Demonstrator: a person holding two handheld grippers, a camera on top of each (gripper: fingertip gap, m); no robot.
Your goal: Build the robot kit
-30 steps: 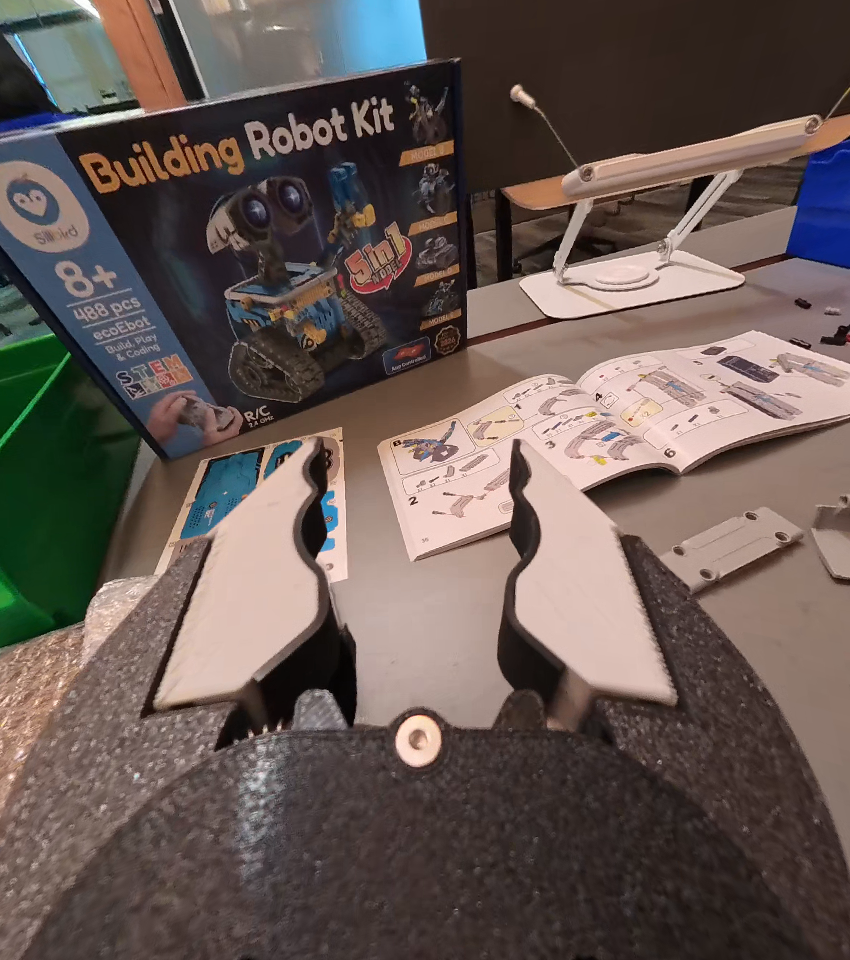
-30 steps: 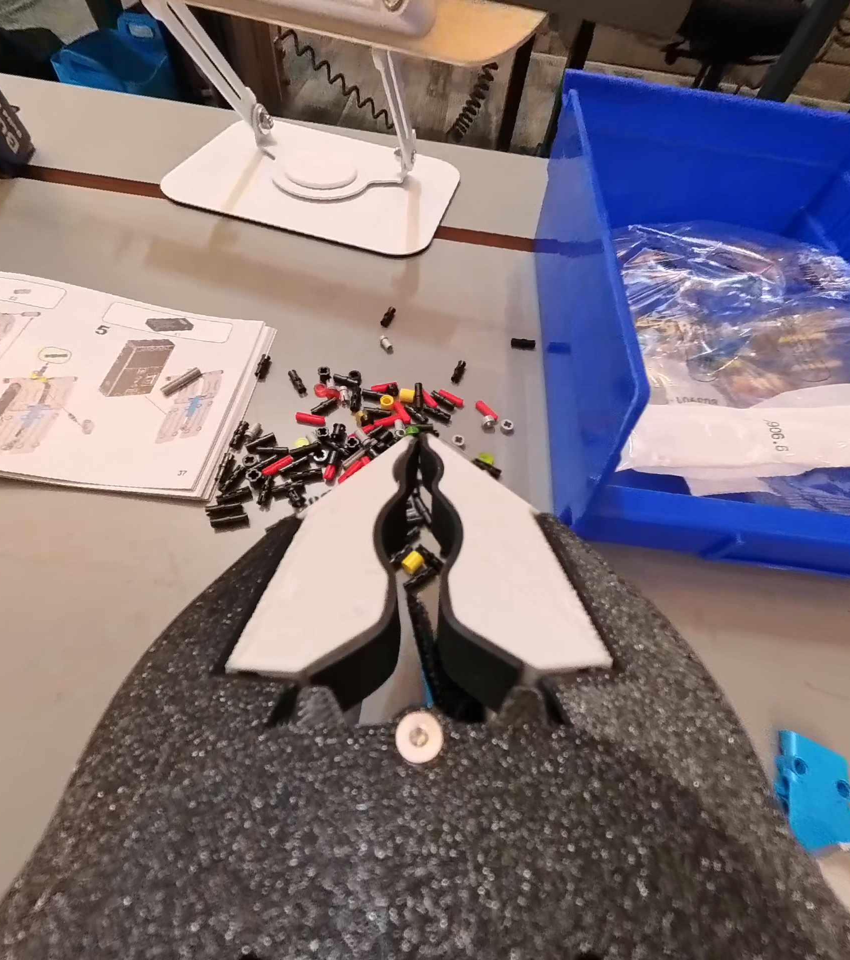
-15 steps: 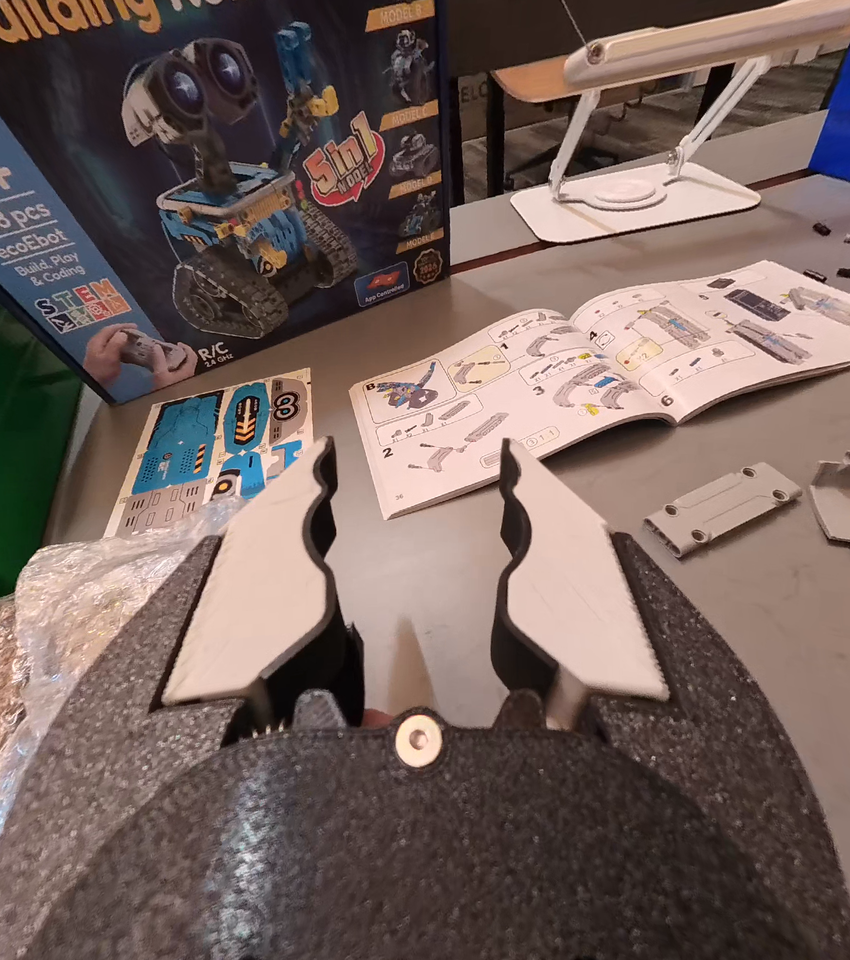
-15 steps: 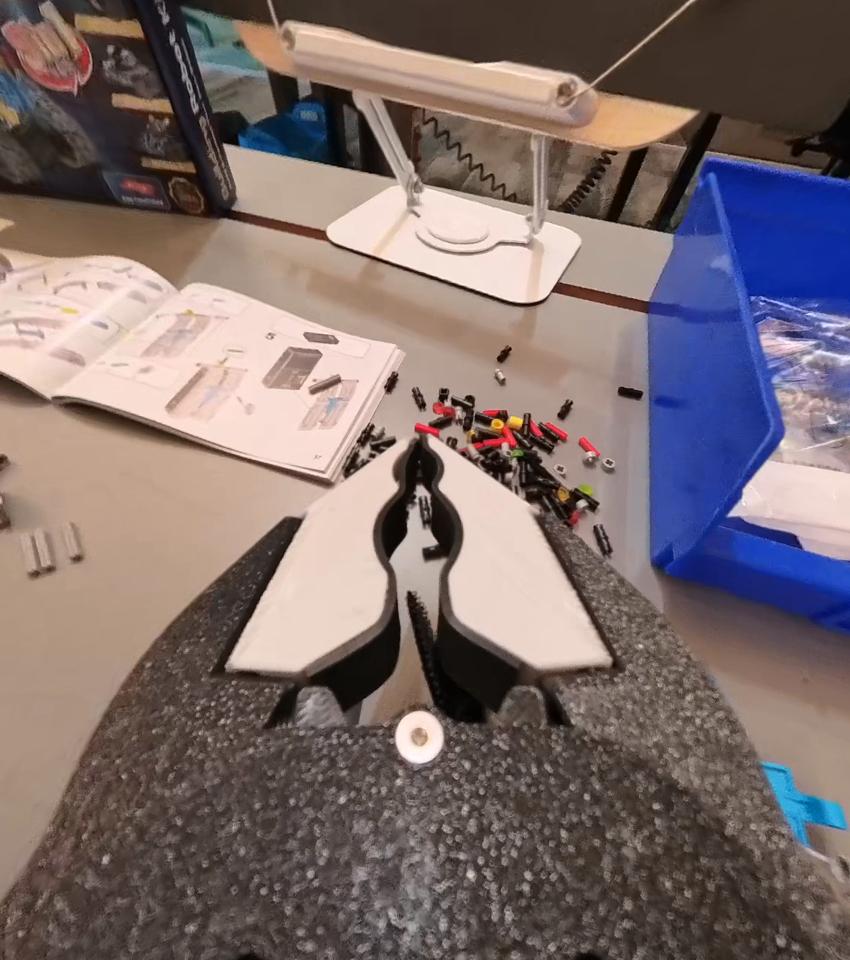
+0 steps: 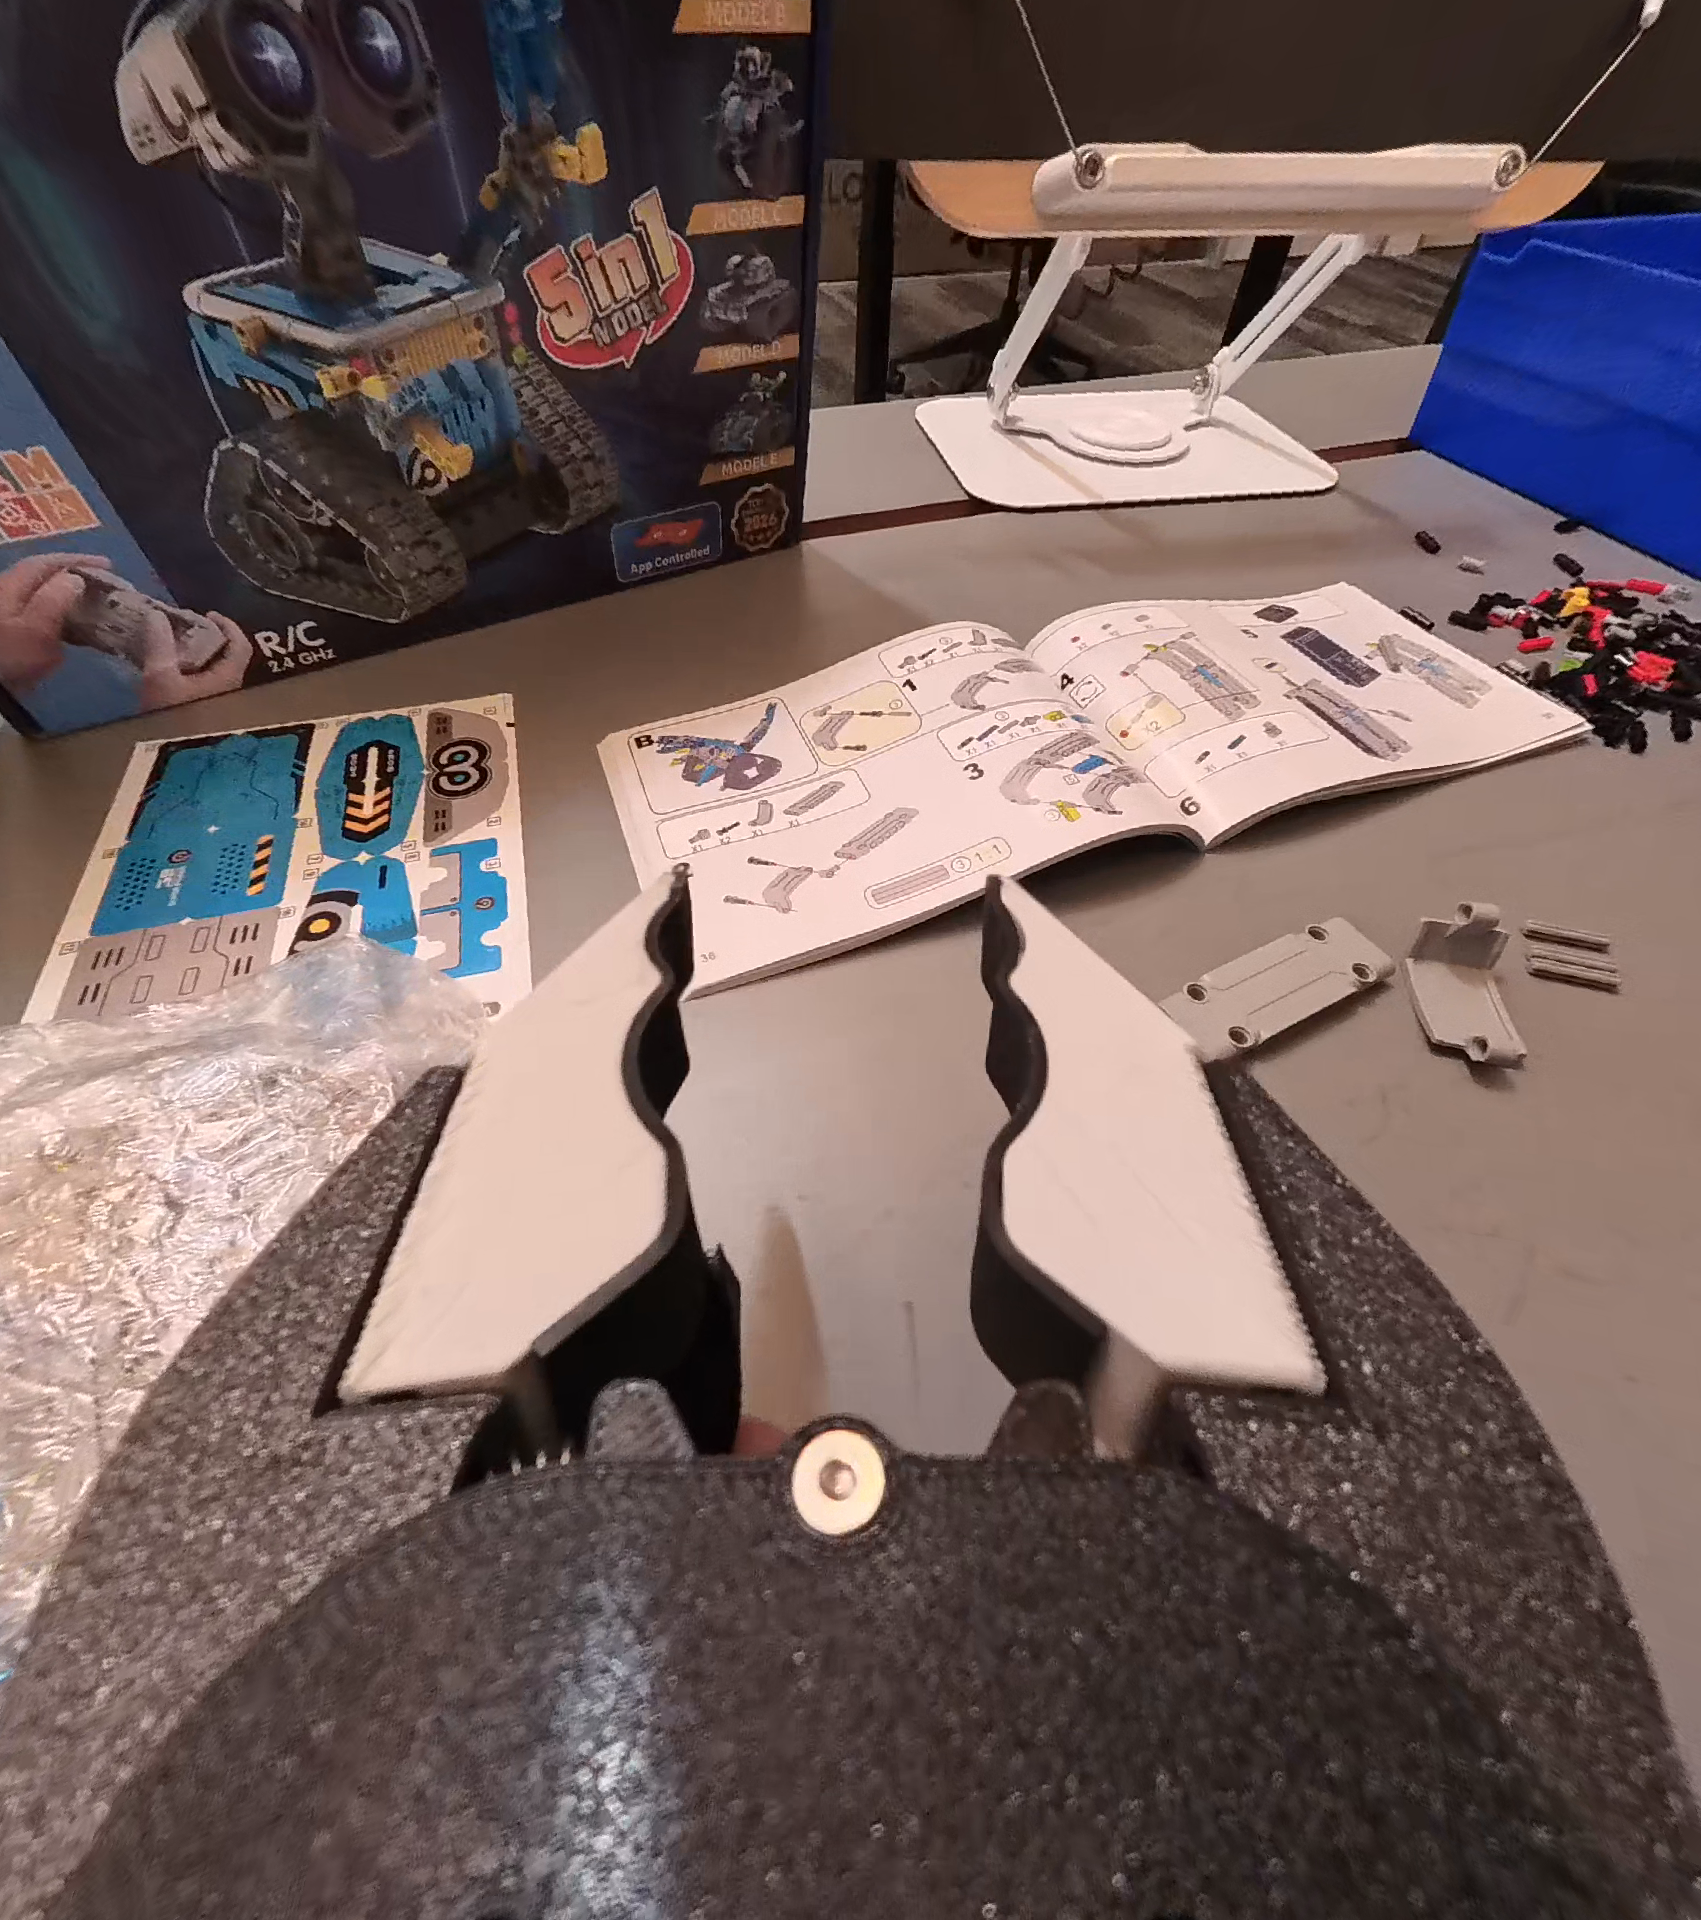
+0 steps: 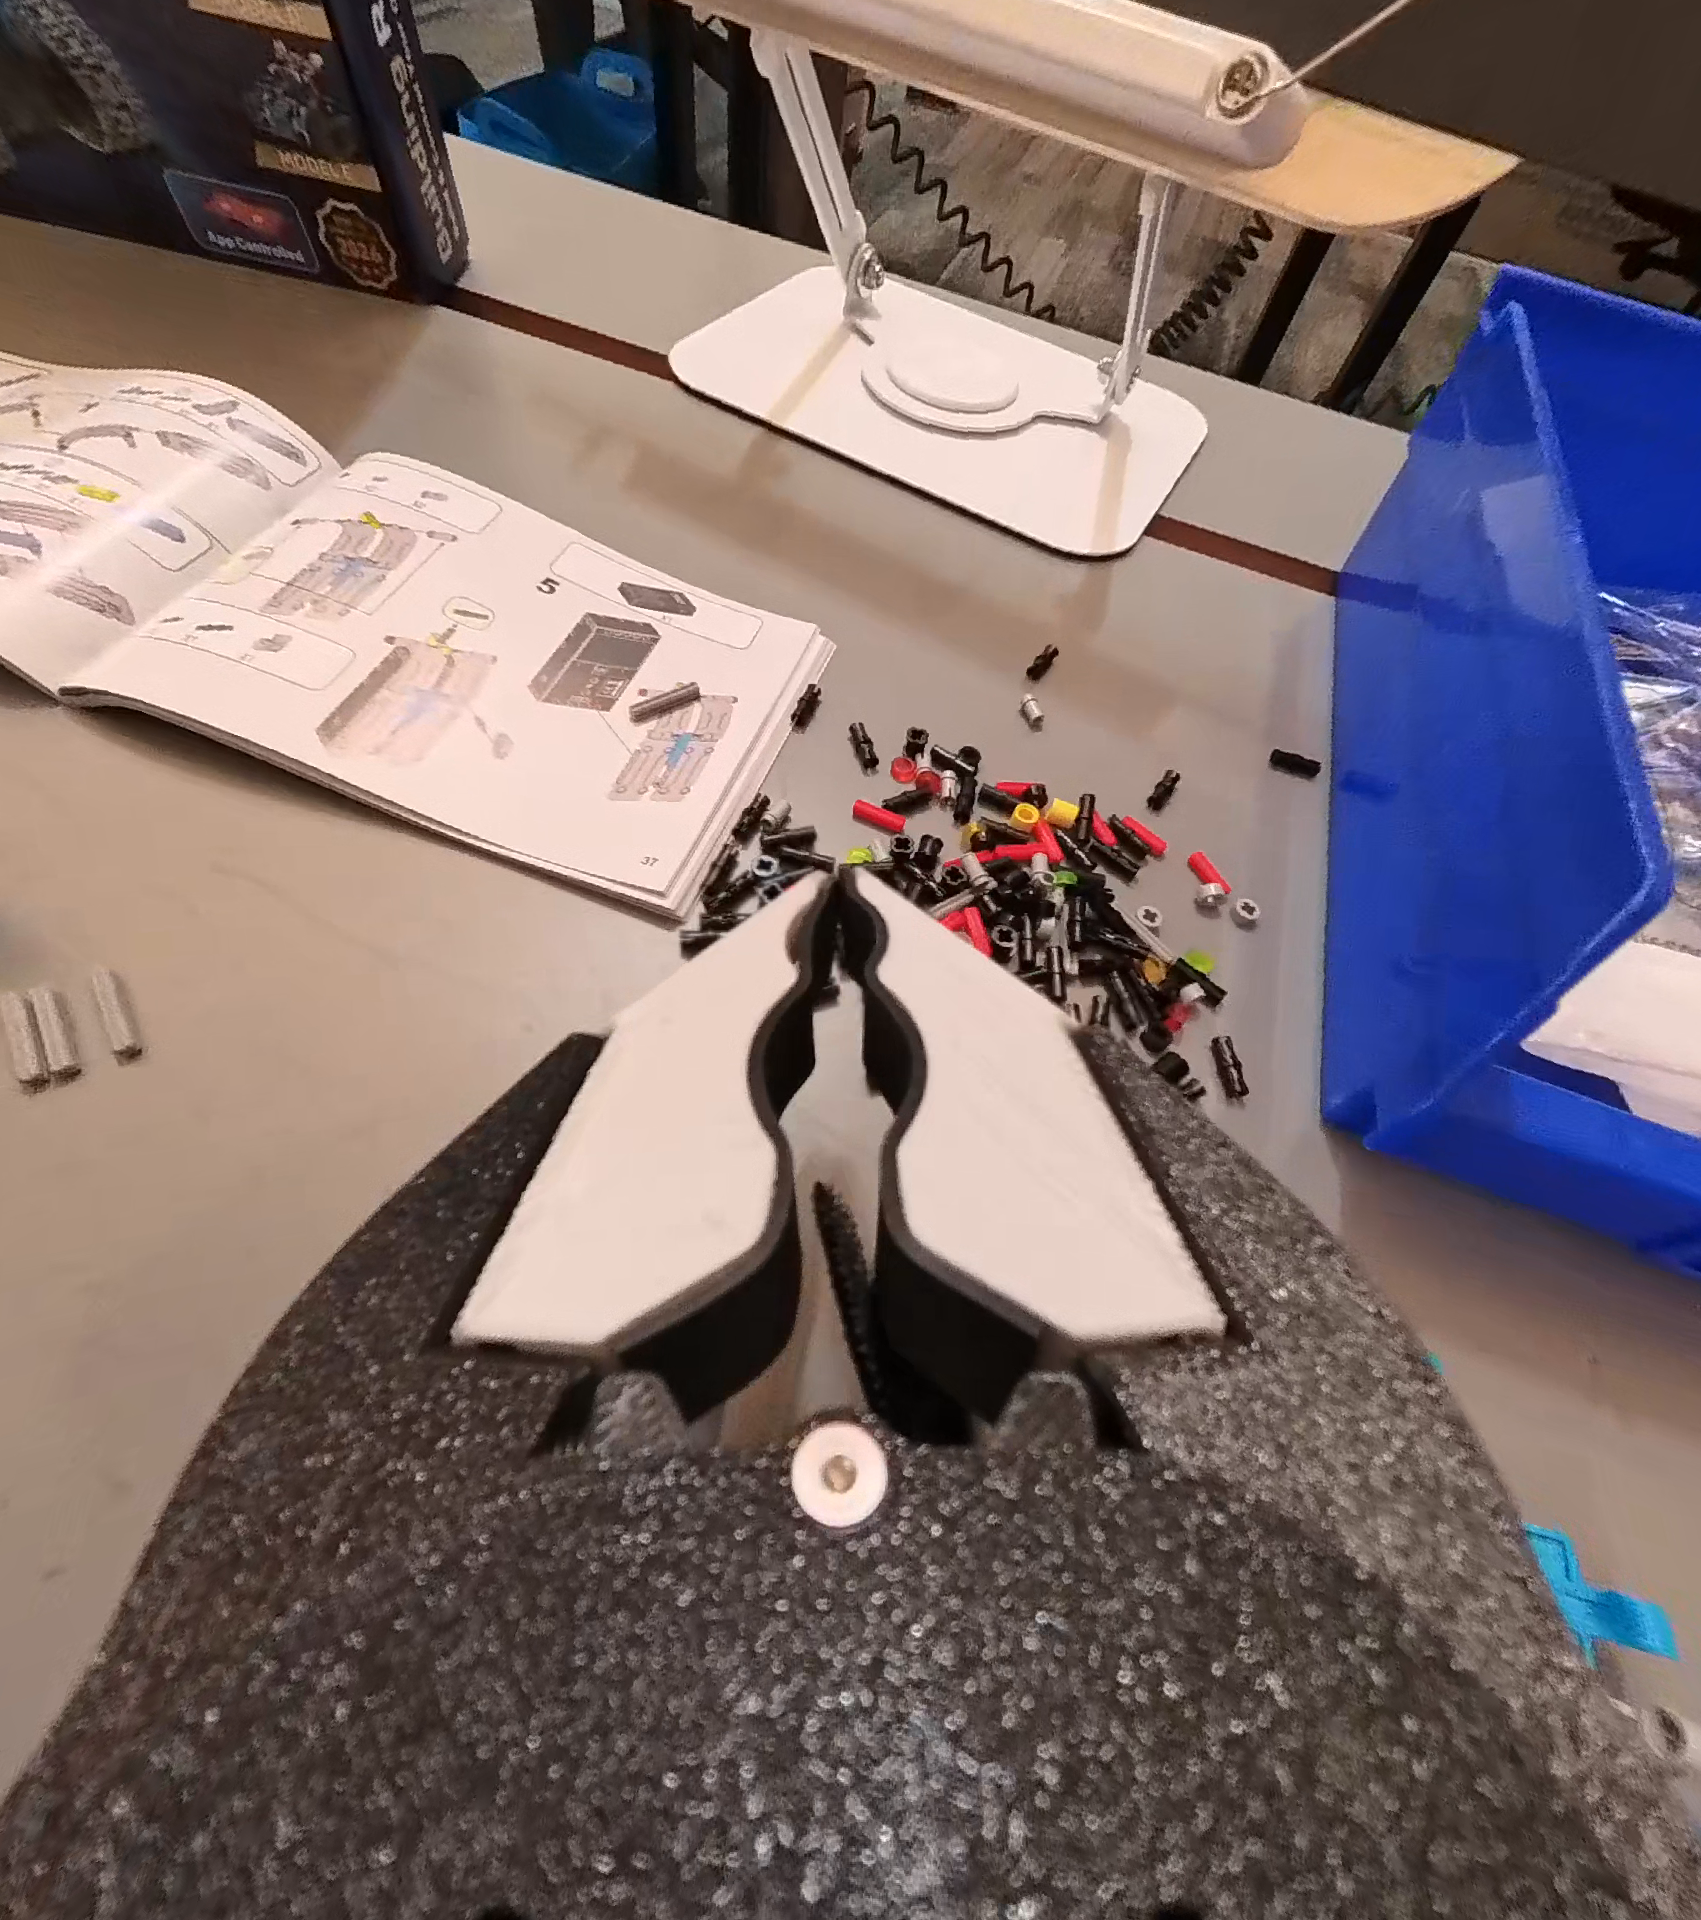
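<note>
a grey desk (image 5: pixel 1604 1299) carries everything. the robot kit box (image 5: pixel 358 312) stands upright at its far left, and a blue bin (image 6: pixel 1480 831) holding clear bags sits at the right edge. a white folding stand (image 6: pixel 939 436) rests at the back between them. crumpled bubble wrap (image 5: pixel 98 1195) lies just beside the left tongs (image 5: pixel 835 894), which are spread wide and empty over bare desk, their tips near the lower edge of the open instruction booklet (image 5: pixel 1085 748). a sticker sheet (image 5: pixel 306 852) lies flat between the box and the wrap. the right tongs (image 6: pixel 838 883) are clenched with tips meeting and nothing visible between them, held above the near edge of a heap of small black, red and yellow pins (image 6: pixel 1033 883), between the booklet's corner and the bin. a flat grey plate (image 5: pixel 1277 982) and a grey bracket piece (image 5: pixel 1459 987) lie right of the left tongs, apart from each other. three short grey axles (image 6: pixel 61 1029) lie just beyond them. blue parts (image 6: pixel 1604 1621) show at the near right. against a second ago, the left view sits lower and nearer the box, the green bin is gone from sight and the wrap fills more of the corner. the right tongs have drawn back from over the heap and away from the bin. neither grip has changed.
</note>
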